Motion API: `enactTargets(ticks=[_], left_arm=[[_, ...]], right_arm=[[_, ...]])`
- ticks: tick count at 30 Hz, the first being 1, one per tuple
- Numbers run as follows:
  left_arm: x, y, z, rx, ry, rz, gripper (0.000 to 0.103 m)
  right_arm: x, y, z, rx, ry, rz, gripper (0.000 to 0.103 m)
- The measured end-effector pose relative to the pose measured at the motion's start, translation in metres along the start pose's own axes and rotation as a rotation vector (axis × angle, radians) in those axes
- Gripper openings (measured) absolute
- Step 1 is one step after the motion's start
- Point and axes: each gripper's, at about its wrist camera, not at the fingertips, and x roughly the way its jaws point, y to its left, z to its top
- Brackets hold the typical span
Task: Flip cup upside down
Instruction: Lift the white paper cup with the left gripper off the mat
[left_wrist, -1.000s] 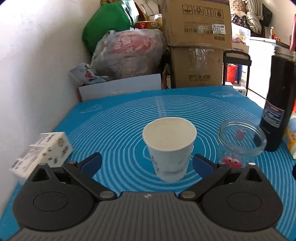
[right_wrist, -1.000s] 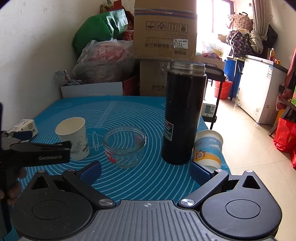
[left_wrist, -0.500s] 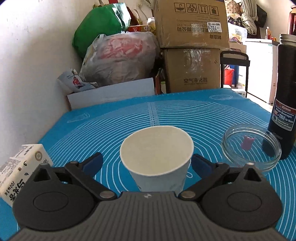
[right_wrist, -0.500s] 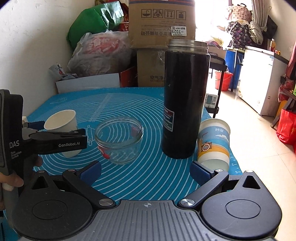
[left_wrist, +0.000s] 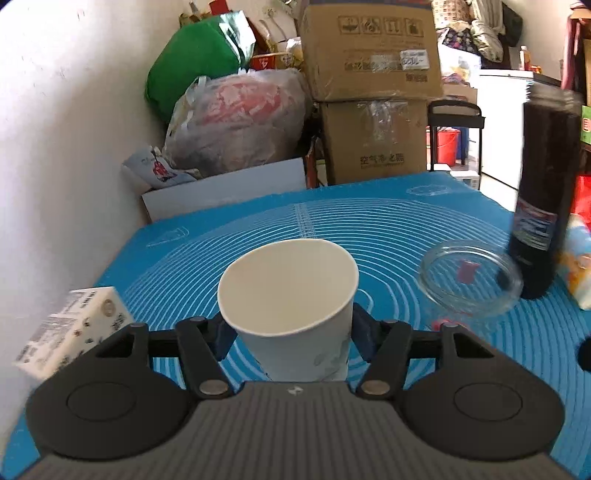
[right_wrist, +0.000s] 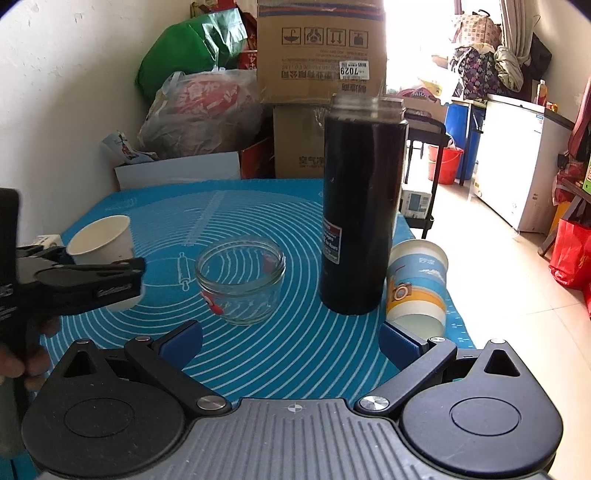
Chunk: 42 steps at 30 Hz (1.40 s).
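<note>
A white paper cup (left_wrist: 291, 306) stands mouth up, tilted a little, between the blue pads of my left gripper (left_wrist: 291, 338), which is shut on its lower body. It also shows in the right wrist view (right_wrist: 103, 245), held by the left gripper (right_wrist: 74, 277) at the mat's left side. My right gripper (right_wrist: 291, 343) is open and empty, low over the front of the blue mat (right_wrist: 295, 354).
A clear glass jar (right_wrist: 240, 278) stands mid-mat. A tall black bottle (right_wrist: 360, 206) and an upside-down printed paper cup (right_wrist: 417, 284) stand to its right near the mat's right edge. A small white carton (left_wrist: 70, 328) lies at the left. Boxes and bags are stacked behind.
My left gripper has closed on the white cup and tipped it slightly. The right gripper has stayed open and drifted a little.
</note>
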Motion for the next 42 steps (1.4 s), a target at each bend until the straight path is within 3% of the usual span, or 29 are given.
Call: enactTargets(ticks=[13,17,32,33,35,37,42], left_arm=[[-0.088,-0.016,-0.037,-0.014,0.012,-0.052,0.064],[-0.090,-0.024,-0.049,-0.040,0.051,-0.069,0.064],[-0.085,-0.033,-0.070,-0.046,0.069,-0.028,0.065],[-0.085,-0.032,-0.070,-0.048,0.070,-0.028,0.066],[-0.084,-0.031,-0.070,-0.055,0.080,-0.014,0.086],[-0.085,-0.031,-0.070,-0.068,0.075,0.010,0.095],[-0.088,-0.027,-0.068,-0.070,0.078,-0.026,0.096]], right_arm=[[-0.060,-0.002,-0.024,-0.015,0.018,0.006,0.103],[-0.069,-0.004,-0.034,-0.006,0.028,0.004,0.103],[-0.073,-0.003,-0.050,-0.003,0.062,-0.001,0.103],[-0.073,-0.002,-0.050,-0.005,0.063,-0.001,0.103],[-0.072,-0.001,-0.051,-0.010,0.064,0.000,0.103],[-0.072,0.000,-0.050,-0.013,0.065,-0.001,0.103],[-0.073,0.001,-0.049,-0.019,0.066,-0.002,0.103]])
